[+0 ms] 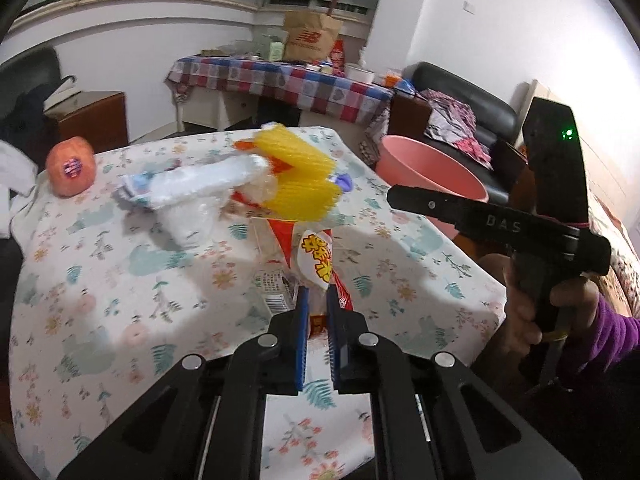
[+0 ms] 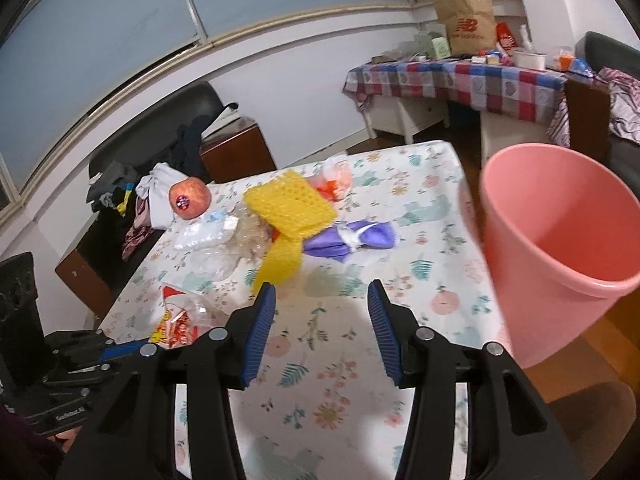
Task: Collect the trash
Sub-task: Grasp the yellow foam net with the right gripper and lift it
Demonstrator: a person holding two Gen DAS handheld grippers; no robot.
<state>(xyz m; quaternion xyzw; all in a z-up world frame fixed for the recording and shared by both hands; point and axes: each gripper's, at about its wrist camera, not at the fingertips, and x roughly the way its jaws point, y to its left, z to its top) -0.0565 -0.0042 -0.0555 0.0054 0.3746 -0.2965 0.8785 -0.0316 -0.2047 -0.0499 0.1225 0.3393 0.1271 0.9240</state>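
My left gripper (image 1: pixel 318 294) is shut on a red, yellow and white snack wrapper (image 1: pixel 316 258), which sticks up between the blue pads just above the floral table (image 1: pixel 120 300). The same wrapper (image 2: pixel 176 320) shows at the lower left of the right wrist view. Beyond it lie a yellow foam net (image 1: pixel 296 176), a clear plastic bag (image 1: pixel 192 194) and a purple wrapper (image 2: pixel 348 238). My right gripper (image 2: pixel 322 292) hangs open over the table with nothing between its fingers. The pink bin (image 2: pixel 560 240) stands just off the table's right edge, close to the right gripper.
A round red fruit (image 2: pixel 190 198) with a sticker sits at the table's far left corner. An orange wrapper (image 2: pixel 334 184) lies behind the foam net. A checked-cloth table (image 2: pixel 460 76) with bags stands at the back, and dark sofas flank the room. A hand (image 1: pixel 528 304) holds the right gripper.
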